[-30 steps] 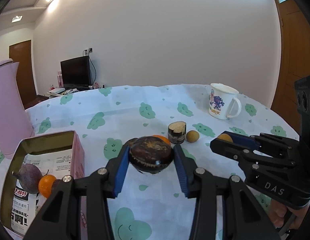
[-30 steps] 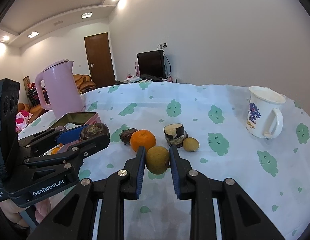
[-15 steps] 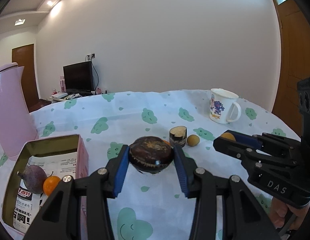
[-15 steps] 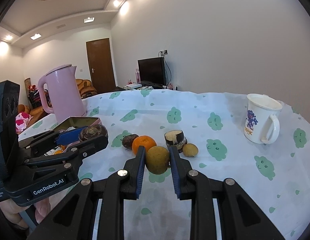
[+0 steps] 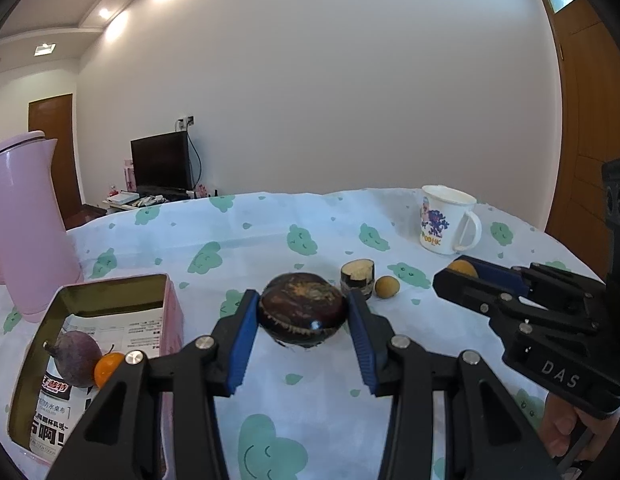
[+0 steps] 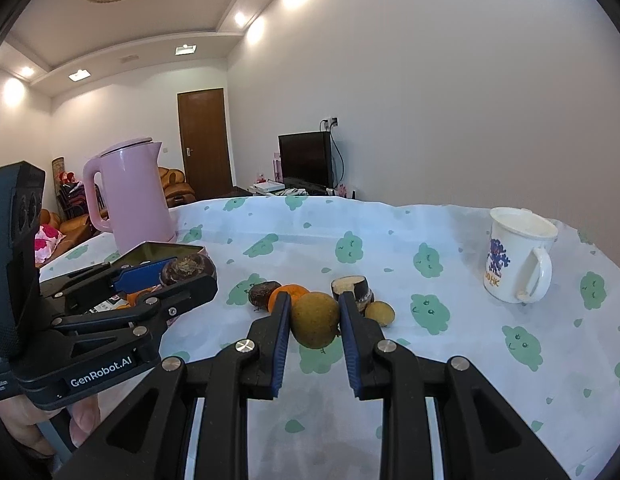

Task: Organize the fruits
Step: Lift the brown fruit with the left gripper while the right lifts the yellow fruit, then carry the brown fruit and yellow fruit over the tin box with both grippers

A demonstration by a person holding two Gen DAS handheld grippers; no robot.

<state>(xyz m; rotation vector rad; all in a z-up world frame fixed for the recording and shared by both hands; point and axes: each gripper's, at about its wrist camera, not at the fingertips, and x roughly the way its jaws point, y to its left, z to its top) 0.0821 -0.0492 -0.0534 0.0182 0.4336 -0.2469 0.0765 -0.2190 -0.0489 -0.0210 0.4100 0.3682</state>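
My left gripper (image 5: 302, 312) is shut on a dark brown round fruit (image 5: 302, 309), held above the tablecloth just right of the pink tin box (image 5: 110, 284). The box holds a purple fruit (image 5: 76, 357) and a small orange (image 5: 108, 367) on printed paper. My right gripper (image 6: 314, 318) is shut on a yellow-brown round fruit (image 6: 314, 319). Behind it on the cloth lie an orange (image 6: 296, 291), a dark fruit (image 6: 261, 292), a cut dark-skinned piece (image 6: 355, 286) and a small yellow fruit (image 6: 379, 313). Each gripper shows in the other's view, left gripper (image 6: 182, 274) and right gripper (image 5: 457, 276).
A pink kettle (image 6: 130, 196) stands behind the tin box at the left. A white printed mug (image 6: 517, 256) sits at the right of the table (image 6: 449, 380), which wears a white cloth with green cloud prints. A hand (image 6: 26, 420) holds the left gripper.
Both views now show more wall and less table: the grippers have tilted slightly upward. Each still holds its fruit.
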